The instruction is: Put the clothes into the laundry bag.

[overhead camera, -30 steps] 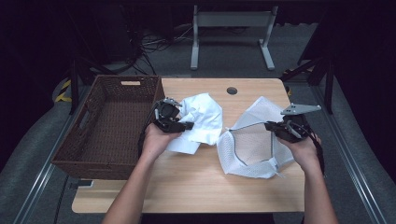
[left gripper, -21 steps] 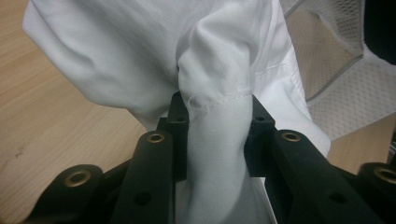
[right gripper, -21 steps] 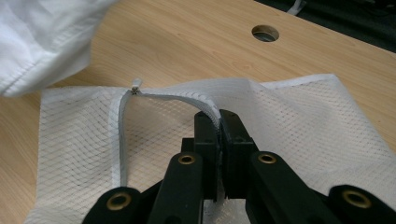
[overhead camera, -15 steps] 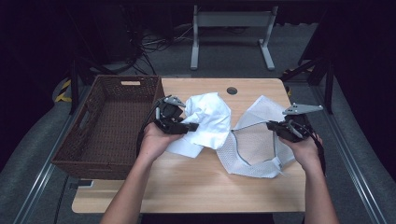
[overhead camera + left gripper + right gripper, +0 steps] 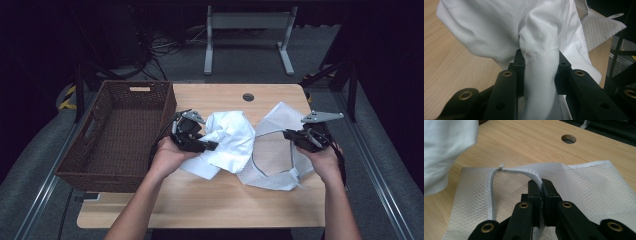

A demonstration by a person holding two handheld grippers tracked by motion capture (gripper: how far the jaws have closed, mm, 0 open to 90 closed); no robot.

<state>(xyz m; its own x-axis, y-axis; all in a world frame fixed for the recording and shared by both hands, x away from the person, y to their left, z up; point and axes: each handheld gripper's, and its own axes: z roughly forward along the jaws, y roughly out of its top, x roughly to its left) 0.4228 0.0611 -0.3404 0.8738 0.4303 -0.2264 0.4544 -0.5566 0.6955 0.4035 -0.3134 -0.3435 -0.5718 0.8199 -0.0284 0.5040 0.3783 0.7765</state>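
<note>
A white cloth garment (image 5: pixel 227 142) lies bunched on the wooden table (image 5: pixel 220 200), and my left gripper (image 5: pixel 212 146) is shut on a fold of it. In the left gripper view that white garment (image 5: pixel 499 30) is pinched between the jaws and billows above my left gripper (image 5: pixel 539 63). To its right a white mesh laundry bag (image 5: pixel 272 152) lies half raised, its mouth open toward the garment. My right gripper (image 5: pixel 289 135) is shut on the bag's zipper edge; in the right gripper view the zipper hem (image 5: pixel 514 172) curves into my right gripper (image 5: pixel 541 187) over the mesh bag (image 5: pixel 584 187).
A dark woven basket (image 5: pixel 117 135) stands on the table's left part, right beside my left hand. A round cable hole (image 5: pixel 248 97) sits near the table's far edge. Beyond the table stand a grey metal frame (image 5: pixel 247 35) and cables on the floor.
My left gripper has carried the white garment to the right, closer to the mesh bag's open mouth. My right gripper has stayed about where it was, holding the bag's edge up.
</note>
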